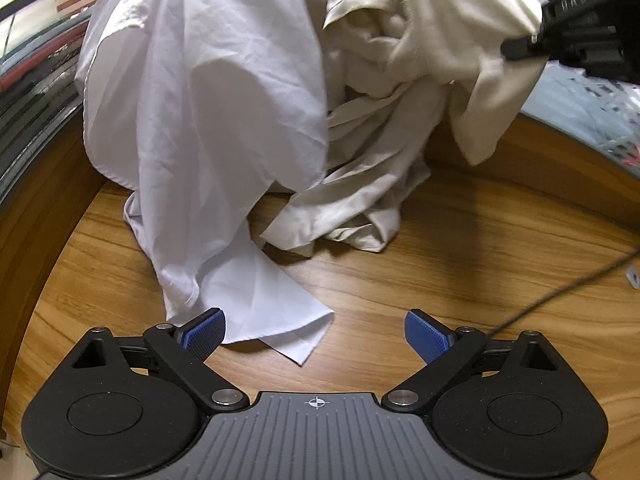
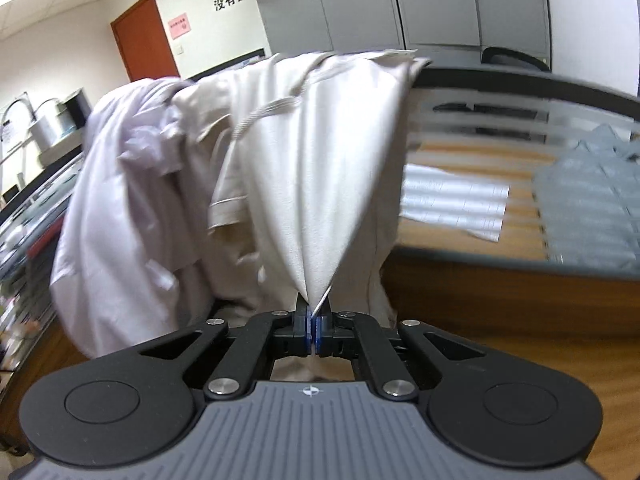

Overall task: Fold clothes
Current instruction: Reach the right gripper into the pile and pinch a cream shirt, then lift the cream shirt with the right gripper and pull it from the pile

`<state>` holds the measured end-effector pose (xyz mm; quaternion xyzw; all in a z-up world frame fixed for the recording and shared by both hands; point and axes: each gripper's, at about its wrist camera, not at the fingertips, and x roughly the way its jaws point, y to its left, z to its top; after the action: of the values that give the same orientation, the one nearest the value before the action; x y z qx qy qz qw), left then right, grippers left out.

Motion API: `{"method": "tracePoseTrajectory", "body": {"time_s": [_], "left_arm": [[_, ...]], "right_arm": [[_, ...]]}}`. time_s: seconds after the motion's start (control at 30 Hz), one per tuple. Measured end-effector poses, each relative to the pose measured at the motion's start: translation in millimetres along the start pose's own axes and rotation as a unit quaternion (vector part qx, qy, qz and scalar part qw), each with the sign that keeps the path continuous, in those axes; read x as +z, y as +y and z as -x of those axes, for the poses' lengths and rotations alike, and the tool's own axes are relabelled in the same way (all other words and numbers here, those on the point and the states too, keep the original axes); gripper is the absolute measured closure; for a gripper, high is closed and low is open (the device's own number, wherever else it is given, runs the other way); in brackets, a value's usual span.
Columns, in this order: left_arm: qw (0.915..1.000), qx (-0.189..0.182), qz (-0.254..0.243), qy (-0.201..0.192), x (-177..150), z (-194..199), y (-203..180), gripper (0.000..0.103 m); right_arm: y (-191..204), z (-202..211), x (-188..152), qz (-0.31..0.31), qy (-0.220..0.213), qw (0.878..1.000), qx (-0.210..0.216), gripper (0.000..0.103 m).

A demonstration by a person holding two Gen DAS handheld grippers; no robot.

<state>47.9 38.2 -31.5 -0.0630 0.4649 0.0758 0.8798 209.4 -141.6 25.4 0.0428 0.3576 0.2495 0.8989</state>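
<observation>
Landmark: the cream garment (image 1: 404, 92), heaped on the wooden worktop (image 1: 460, 264) and draped over the partition rail behind it.

Left tongs (image 1: 316, 336) pointed steeply down at the worktop in front of the garment. Jaws stood wide, blue pads (image 1: 426, 334) well apart, nothing between them. The left pad lay at the hem of the white shirt (image 1: 200, 120), which hung to the left of the cream garment and trailed a corner onto the worktop; contact between pad and cloth could not be told.

Right tongs (image 2: 314, 330) tilted less steeply and sat at the cream garment's (image 2: 320, 160) lower edge. Jaws were closed, pinching a fold of the cream cloth between the pads; the cloth ran taut up from the pinch to the rail. In the left wrist view the right tongs (image 1: 520, 46) appeared at the garment's upper right, clamped on the cloth's edge.

Left wrist view only: the crumpled lower part of the cream garment resting on the worktop, and a thin black cable (image 1: 560, 292) crossing the worktop to its right.

Right wrist view only: a drawstring cord (image 2: 264, 114) on the cream garment, grey cabinets (image 2: 400, 0) behind it, an orange-brown door (image 2: 146, 36) to its left, a sheet of paper (image 2: 452, 204) and a folded grey garment (image 2: 592, 204) to its right. The white shirt (image 2: 116, 220) hung left of it, blurred.
</observation>
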Motion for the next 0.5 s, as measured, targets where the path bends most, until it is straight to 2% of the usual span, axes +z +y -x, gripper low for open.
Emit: {"method": "tracePoseTrajectory", "body": {"time_s": [0.13, 0.27, 0.4, 0.5], "left_arm": [[0.9999, 0.006, -0.006, -0.008, -2, 11, -1, 0.005], [0.9999, -0.010, -0.001, 0.004, -7, 15, 0, 0.005], [0.9997, 0.018, 0.006, -0.018, -8, 27, 1, 0.005], [0.9996, 0.016, 0.006, -0.023, -10, 31, 2, 0.005]], "right_arm": [[-2, 30, -36, -0.006, 0.016, 1.000, -0.005, 0.101], [-13, 50, -76, -0.025, 0.044, 0.999, -0.015, 0.101], [-22, 69, -112, -0.034, 0.056, 0.997, -0.044, 0.101], [-28, 76, -137, -0.057, 0.073, 0.994, -0.057, 0.101]]}}
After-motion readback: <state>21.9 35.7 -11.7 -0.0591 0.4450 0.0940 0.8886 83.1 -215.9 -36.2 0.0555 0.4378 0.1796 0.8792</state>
